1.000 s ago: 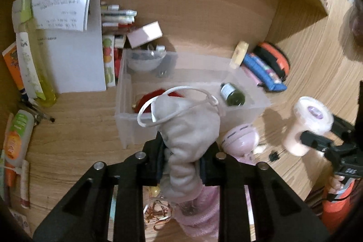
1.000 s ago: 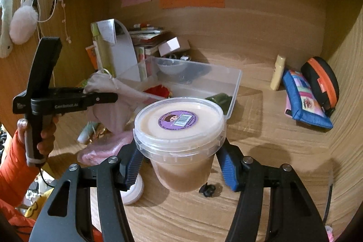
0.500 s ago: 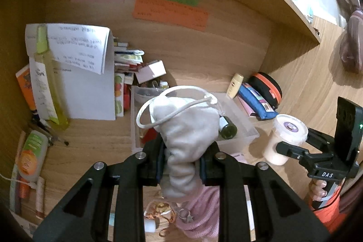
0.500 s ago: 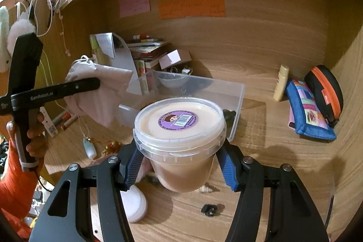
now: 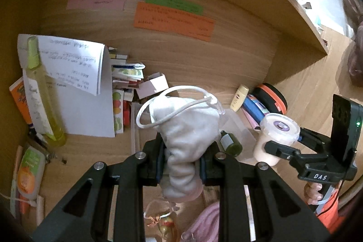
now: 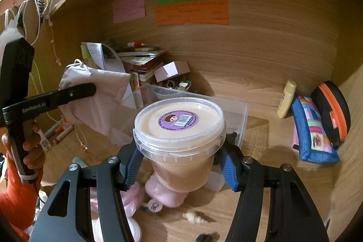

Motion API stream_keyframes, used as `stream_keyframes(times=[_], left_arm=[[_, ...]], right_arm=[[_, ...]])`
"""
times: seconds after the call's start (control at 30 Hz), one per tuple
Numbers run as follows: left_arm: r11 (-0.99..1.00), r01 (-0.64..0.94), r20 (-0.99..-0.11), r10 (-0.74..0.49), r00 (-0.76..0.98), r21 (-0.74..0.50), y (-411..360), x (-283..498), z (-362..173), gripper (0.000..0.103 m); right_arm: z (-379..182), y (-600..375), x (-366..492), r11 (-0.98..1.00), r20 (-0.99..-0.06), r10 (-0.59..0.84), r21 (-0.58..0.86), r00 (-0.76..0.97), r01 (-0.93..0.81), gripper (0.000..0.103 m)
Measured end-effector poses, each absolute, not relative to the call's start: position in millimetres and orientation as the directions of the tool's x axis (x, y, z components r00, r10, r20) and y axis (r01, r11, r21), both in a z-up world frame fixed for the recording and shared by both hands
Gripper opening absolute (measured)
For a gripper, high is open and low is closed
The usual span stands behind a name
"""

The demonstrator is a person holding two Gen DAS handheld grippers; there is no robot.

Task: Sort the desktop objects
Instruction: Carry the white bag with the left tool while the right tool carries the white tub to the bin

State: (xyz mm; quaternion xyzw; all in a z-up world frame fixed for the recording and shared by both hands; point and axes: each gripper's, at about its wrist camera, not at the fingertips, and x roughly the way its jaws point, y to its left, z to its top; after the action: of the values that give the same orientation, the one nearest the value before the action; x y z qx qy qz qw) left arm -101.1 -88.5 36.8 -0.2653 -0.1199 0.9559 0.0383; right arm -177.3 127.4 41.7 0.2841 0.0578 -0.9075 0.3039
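Observation:
My left gripper [image 5: 180,168] is shut on a grey drawstring pouch [image 5: 187,130] and holds it in the air above the desk; the pouch also shows in the right wrist view [image 6: 95,92]. My right gripper [image 6: 180,166] is shut on a clear lidded tub of beige cream [image 6: 179,135] with a purple sticker, held above the desk; the tub also shows in the left wrist view [image 5: 275,135]. A clear plastic bin [image 6: 238,110] sits on the desk behind both, holding a small dark green bottle [image 5: 230,143].
A paper stack and books [image 5: 74,92] stand at the back left beside a yellow spray bottle [image 5: 42,99]. A cream tube [image 6: 286,95], a blue pouch [image 6: 310,128] and a black-orange case [image 6: 331,112] lie at the right. Pink items [image 6: 165,193] and a shell [image 6: 195,217] lie below.
Both grippers have risen and pulled back from the bin with their loads. The pouch now hangs higher above the desk; the tub stays gripped.

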Motion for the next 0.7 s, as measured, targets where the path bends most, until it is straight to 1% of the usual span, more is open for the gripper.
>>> stream_keyframes(times=[0.23, 0.4, 0.47, 0.6, 0.7], left_arm=[[-0.969, -0.004, -0.501, 0.132, -0.855, -0.248, -89, -120, 39, 0.024], [-0.960, -0.008, -0.506, 0.154, -0.849, -0.279, -90, -140, 27, 0.024], [-0.960, 0.002, -0.524, 0.150, -0.838, -0.278, -87, -150, 16, 0.024], [-0.975, 0.030, -0.587, 0.109, -0.802, -0.221, -81, -162, -5, 0.024], [-0.969, 0.020, -0.612, 0.140, -0.778, -0.246, -81, -167, -16, 0.024]], right_arm=[[35, 113, -203, -0.810, -0.582, -0.512, 0.084, -0.631, 0.580, 0.056], [27, 104, -221, -0.817, -0.608, -0.498, 0.089, -0.618, 0.570, 0.056], [22, 99, -228, -0.817, -0.618, -0.497, 0.097, -0.610, 0.568, 0.056], [11, 91, -232, -0.814, -0.623, -0.495, 0.087, -0.606, 0.575, 0.056], [1, 86, -236, -0.812, -0.636, -0.492, 0.089, -0.595, 0.577, 0.056]])
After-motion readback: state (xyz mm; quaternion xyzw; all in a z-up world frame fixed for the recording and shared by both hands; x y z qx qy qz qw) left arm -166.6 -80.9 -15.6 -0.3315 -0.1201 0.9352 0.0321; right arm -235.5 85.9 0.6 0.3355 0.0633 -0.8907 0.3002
